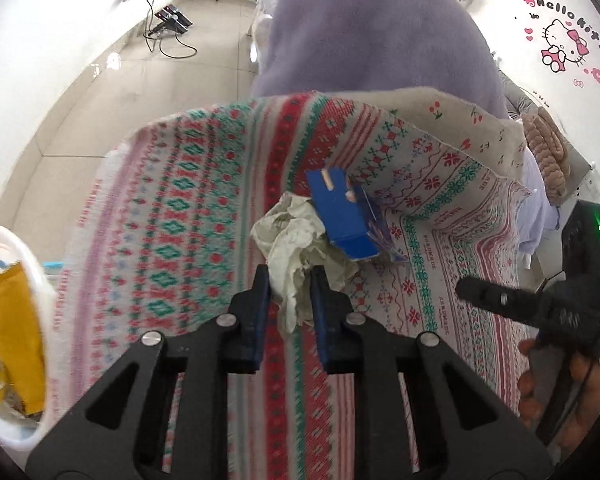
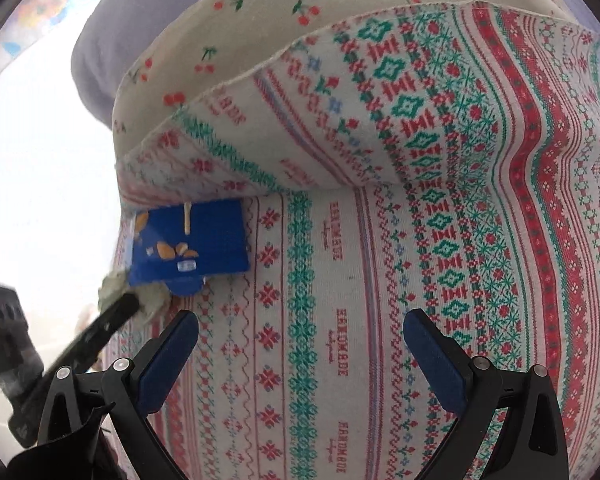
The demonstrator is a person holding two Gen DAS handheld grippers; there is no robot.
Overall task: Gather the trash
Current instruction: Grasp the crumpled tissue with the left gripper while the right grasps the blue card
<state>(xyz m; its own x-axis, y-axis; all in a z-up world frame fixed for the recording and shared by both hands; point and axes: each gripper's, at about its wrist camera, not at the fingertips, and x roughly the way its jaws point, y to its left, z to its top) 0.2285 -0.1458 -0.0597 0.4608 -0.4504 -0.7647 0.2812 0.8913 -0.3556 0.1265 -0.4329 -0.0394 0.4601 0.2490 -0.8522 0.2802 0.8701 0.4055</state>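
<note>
While the left gripper point(image 1: 289, 280) pinches a crumpled wad of pale tissue point(image 1: 300, 240) between its two blue-padded fingers point(image 1: 260, 300), the paper bulges out ahead of the tips and a loose tail of it hangs back down between them. Just beyond the tissue, and touching its far right edge, lies a flattened blue carton point(image 1: 344, 216) — tilted, with one corner raised toward the fold of the bedding. Both rest on a patterned blanket point(image 1: 180, 220) of red, green and white bands that fills the space in front of the tool. To the left of this gripper, close beside it, stands a white bin point(image 1: 36, 272) with yellow packaging point(image 1: 12, 340) inside. Off to its right, the other tool's dark finger shows, with a hand point(image 1: 560, 392) wrapped around the handle below it.

From the right wrist view, the right gripper point(image 2: 300, 336) holds nothing: its jaws stand wide apart over bare blanket, above printed lettering that reads "HANDMADE". The blue carton point(image 2: 192, 248) sits ahead and to the left of this gripper, near its left fingertip but apart from it, with small orange shapes printed on its face. At the carton's near left corner the tissue point(image 2: 152, 300) peeks out — partly covered by the left tool's black finger, which crosses in from the lower left. Farther ahead, a turned-back flap of cream cloth with cherries point(image 2: 240, 40) lies over the patterned layer.
</note>
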